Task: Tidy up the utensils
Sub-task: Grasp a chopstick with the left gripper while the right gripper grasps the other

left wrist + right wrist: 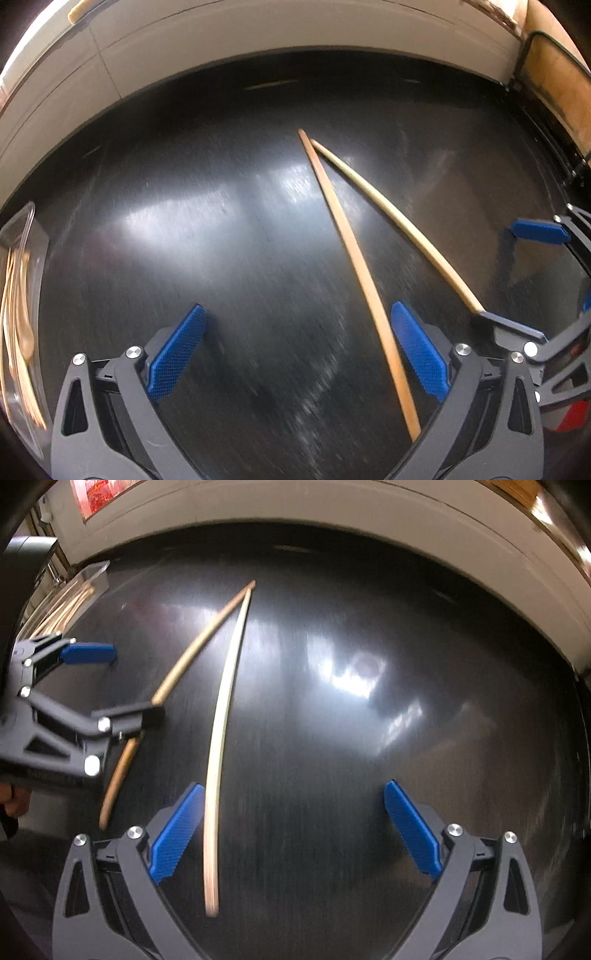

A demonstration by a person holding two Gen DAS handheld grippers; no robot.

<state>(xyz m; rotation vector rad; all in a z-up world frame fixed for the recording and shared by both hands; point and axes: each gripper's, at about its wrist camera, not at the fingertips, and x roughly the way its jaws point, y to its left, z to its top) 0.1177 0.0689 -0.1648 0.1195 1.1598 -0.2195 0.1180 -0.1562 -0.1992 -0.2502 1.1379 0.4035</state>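
Two chopsticks [354, 254] and a clear tray [22, 317] lie on the black table [207, 155].

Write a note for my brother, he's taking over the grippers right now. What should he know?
Left hand-held gripper: open, holding nothing.
Right hand-held gripper: open, holding nothing.
Two chopsticks lie on the black table, far tips nearly meeting: the darker chopstick between the left fingers, the paler chopstick just inside the right gripper's left finger.
Done: some wooden utensils sit in the clear tray.
Left: both chopsticks.

Open room: bare tabletop [369, 757] right of the chopsticks [221, 701]
Obstacles: clear tray [26, 236] at left edge; left gripper [122, 686] beside the chopsticks
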